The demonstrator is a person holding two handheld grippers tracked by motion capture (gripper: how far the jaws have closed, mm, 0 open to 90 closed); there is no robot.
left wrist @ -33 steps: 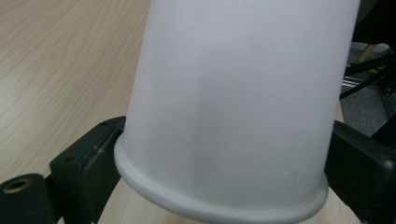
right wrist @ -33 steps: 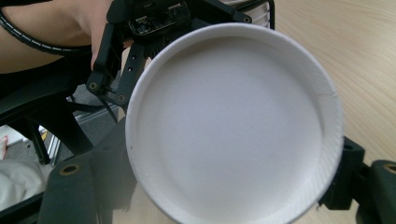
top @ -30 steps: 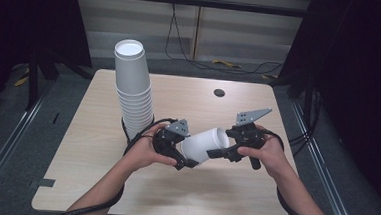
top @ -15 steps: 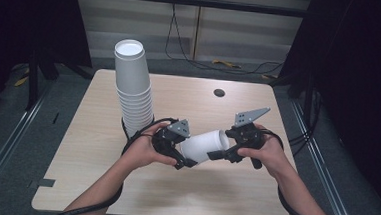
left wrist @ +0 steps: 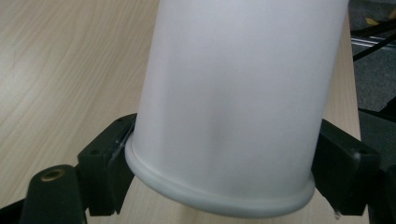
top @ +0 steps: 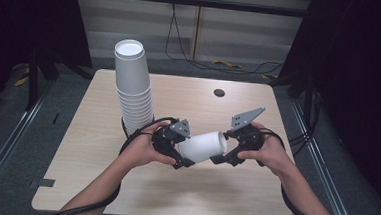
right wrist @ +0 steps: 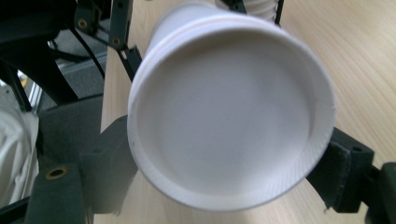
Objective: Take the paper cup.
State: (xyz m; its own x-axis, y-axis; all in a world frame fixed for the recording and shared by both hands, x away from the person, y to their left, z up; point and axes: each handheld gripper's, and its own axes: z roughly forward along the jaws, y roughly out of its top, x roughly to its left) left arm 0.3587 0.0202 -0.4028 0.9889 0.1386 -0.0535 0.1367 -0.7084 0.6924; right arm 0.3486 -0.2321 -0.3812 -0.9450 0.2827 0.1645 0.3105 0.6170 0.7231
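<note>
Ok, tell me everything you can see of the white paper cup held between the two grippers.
The plain white paper cup lies roughly level above the light wooden table, right of the tall stack of white paper cups. It tapers from a rolled rim to a recessed flat base. The left gripper clamps it near the rim; the right gripper, at the base end, has just been opening around it.

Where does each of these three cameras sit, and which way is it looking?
High view: above the person's side, looking forward and down on the table; both forearms, left gripper, right gripper.
Left gripper view: on the left gripper, facing the cup's rim end; black jaws.
Right gripper view: on the right gripper, facing the cup's base; black jaws.
Shared: the cup, the table.
</note>
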